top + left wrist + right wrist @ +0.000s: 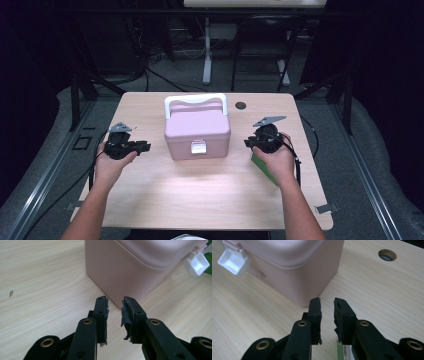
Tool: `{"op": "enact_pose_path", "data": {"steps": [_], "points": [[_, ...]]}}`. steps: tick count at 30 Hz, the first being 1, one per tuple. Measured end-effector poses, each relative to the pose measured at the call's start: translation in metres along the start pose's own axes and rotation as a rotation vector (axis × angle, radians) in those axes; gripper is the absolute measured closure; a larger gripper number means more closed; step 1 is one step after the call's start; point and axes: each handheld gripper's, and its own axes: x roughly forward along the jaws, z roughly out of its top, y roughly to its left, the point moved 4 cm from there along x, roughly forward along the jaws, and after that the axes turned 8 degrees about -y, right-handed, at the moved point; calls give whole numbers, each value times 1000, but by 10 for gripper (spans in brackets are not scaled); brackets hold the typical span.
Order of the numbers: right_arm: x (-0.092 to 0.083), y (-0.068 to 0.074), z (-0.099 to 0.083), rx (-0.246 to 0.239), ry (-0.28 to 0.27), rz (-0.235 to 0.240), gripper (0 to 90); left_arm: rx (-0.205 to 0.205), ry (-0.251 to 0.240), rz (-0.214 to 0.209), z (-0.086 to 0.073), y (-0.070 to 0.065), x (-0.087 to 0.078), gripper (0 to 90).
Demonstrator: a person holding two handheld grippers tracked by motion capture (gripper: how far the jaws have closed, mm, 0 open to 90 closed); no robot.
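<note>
Nearest you, your left gripper (145, 146) and right gripper (247, 143) sit low over the table (210, 200), one on each side of the pink box (197, 131). Both have their jaws a narrow gap apart with nothing between them; you can see bare wood through the gap in each gripper view. There's a green card (264, 169) under your right hand (276, 159), partly hidden, so can't tell what it is. The box stands upright in the middle of the table, lid down, white handle (195, 100) folded back on top, white latch (198, 147) on the front face pointing at you. Looks like you're lining up on the box from both sides, probably to steady it or work the latch. Each gripper is aimed at a lower front corner of the box, near but not touching. To do this well, come in level and square to the side walls, not the rounded corners, since smooth plastic could slip. Spread the jaws before going for the latch tab. Beyond the box is the round hole (240, 105) in the tabletop, well apart, ignore it.
</note>
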Motion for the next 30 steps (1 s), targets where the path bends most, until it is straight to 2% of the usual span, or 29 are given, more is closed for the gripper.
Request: {"op": "enact_pose_path", "data": {"steps": [1,13,21,24,30], "points": [[6,0,2,-2,6,2,770,11,2,6,2,1,4,742],[36,2,10,-13,12,-7,784,15,-8,-1,9,-2,29,796],[49,4,11,-3,9,0,809,6,-4,1,9,-6,43,811],[52,6,11,0,5,0,808,-6,-11,-14,10,-8,47,816],[56,10,12,-1,6,-1,807,9,-6,-4,11,-11,52,825]]}}
